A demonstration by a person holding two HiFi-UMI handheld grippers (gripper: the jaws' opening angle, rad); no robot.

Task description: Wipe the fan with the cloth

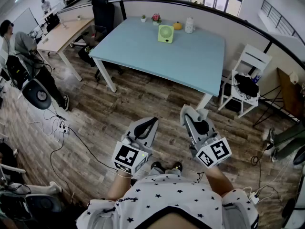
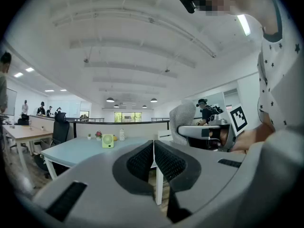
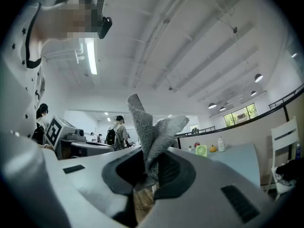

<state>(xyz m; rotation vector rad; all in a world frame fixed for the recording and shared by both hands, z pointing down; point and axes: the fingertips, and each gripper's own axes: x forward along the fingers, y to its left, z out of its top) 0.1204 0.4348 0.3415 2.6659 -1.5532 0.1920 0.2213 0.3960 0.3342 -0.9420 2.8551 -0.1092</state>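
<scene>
A small pale green fan (image 1: pixel 166 34) stands upright near the far edge of a light blue table (image 1: pixel 190 61), far ahead of both grippers. It also shows small in the left gripper view as the fan (image 2: pixel 108 140) and in the right gripper view as the fan (image 3: pixel 202 150). My right gripper (image 1: pixel 187 112) is shut on a grey cloth (image 3: pixel 149 132), which sticks up in folds from between its jaws. My left gripper (image 1: pixel 152 122) is shut with nothing in it, its jaws pressed together (image 2: pixel 153 151). Both are held at waist height above the wooden floor, short of the table.
On the table by the fan stand a flower pot (image 1: pixel 156 18), an orange object (image 1: pixel 177 26) and a white jar (image 1: pixel 189 25). A white chair (image 1: pixel 245 75) is to the table's right, a black office chair (image 1: pixel 102 13) to its left. People (image 1: pixel 28 56) and floor cables (image 1: pixel 62 128) are at left.
</scene>
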